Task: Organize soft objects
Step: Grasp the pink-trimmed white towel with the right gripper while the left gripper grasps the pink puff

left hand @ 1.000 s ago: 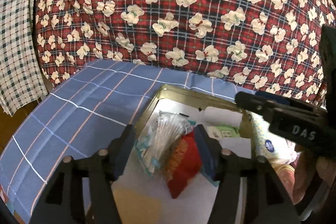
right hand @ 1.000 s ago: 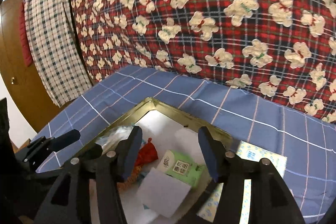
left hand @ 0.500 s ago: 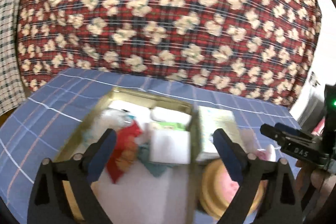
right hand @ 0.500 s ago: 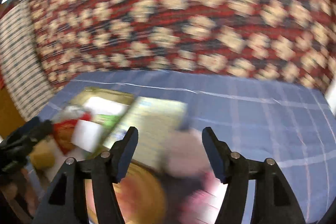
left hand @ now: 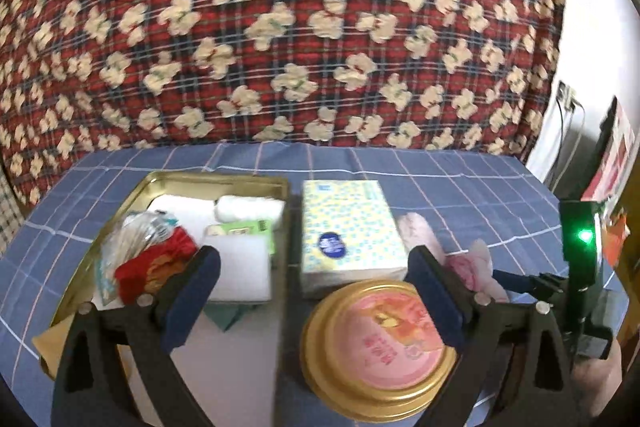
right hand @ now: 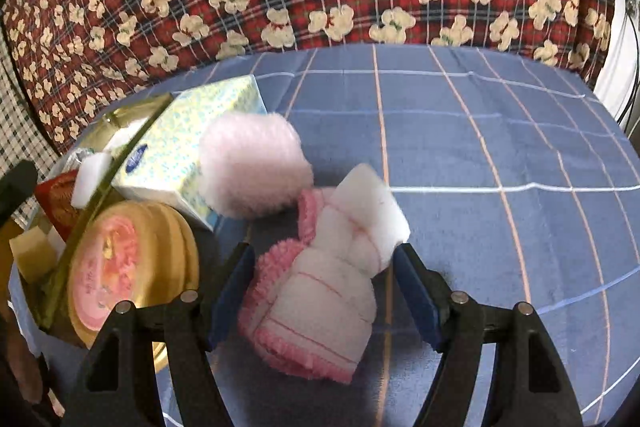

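Already the gold metal tray [left hand: 276, 187] at frame left holds several soft items. Outside remain the tissue pack [left hand: 348, 231], fluffy pink ball [right hand: 252, 167] and pink-edged folded cloth [right hand: 316, 307]. The right tool [right hand: 324, 295], jaws just opening, straddles that cloth ungripped; the left tool [left hand: 316, 303] gapes wide, empty.

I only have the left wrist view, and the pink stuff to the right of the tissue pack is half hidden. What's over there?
Observer: A folded pink-edged towel lies on the blue cloth, with a white sponge block resting on its far end.
Operator: Is the right gripper on it?
Observer: The right gripper straddles the towel. Its jaws have just been opening, and the pads do not seem to press on it.
Operator: Anything else pink?
Observer: A fluffy pink puff sits against the tissue pack, beyond the towel.
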The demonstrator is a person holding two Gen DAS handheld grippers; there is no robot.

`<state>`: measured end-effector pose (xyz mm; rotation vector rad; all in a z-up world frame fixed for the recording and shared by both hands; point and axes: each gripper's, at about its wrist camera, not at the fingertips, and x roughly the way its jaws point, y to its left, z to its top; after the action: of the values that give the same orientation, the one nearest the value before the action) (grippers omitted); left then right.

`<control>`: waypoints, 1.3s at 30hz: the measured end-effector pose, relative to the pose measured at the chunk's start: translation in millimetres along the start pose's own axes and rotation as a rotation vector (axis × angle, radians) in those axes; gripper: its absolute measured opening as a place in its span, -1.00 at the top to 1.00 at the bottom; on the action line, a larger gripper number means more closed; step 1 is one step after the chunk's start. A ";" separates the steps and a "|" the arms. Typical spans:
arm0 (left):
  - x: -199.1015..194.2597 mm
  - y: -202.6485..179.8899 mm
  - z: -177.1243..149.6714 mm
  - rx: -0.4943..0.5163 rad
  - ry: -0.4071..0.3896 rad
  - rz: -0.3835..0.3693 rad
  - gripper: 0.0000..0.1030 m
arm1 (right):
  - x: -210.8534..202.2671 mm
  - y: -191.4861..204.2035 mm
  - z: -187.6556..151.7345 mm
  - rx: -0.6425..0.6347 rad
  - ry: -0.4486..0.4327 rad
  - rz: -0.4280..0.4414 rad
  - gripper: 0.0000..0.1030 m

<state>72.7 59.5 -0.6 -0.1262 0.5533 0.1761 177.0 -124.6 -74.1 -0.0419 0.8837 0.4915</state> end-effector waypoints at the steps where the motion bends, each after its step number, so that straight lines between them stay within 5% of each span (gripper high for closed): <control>1: 2.7 -6.8 1.4 0.023 0.007 -0.003 -0.87 | -0.1 -1.9 -1.5 0.003 -0.005 0.010 -0.24; 2: 4.4 -12.0 2.2 0.040 0.010 -0.003 -0.87 | -0.1 -3.0 -2.1 -0.002 -0.006 0.012 0.04; 6: 17.9 -39.6 9.6 0.117 0.034 -0.016 -0.87 | -4.6 -10.0 -3.0 -0.023 -0.031 0.015 0.23; 13: 46.1 -87.3 18.8 0.241 0.094 -0.008 -0.84 | -21.4 -50.3 20.4 0.025 -0.132 -0.078 0.24; 19: 70.6 -109.7 21.4 0.330 0.184 -0.010 -0.57 | -17.8 -67.6 33.8 0.041 -0.190 -0.107 0.24; 28: 108.0 -139.8 14.0 0.482 0.349 -0.026 -0.24 | -14.4 -68.2 32.3 0.033 -0.202 -0.096 0.23; 39: 140.9 -159.4 -4.8 0.683 0.482 0.046 -0.10 | -14.7 -73.2 27.1 0.050 -0.195 -0.093 0.21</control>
<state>219.9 -78.4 -68.2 0.5228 1.0677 -0.0091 220.5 -189.1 -57.7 0.0108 0.6992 0.3796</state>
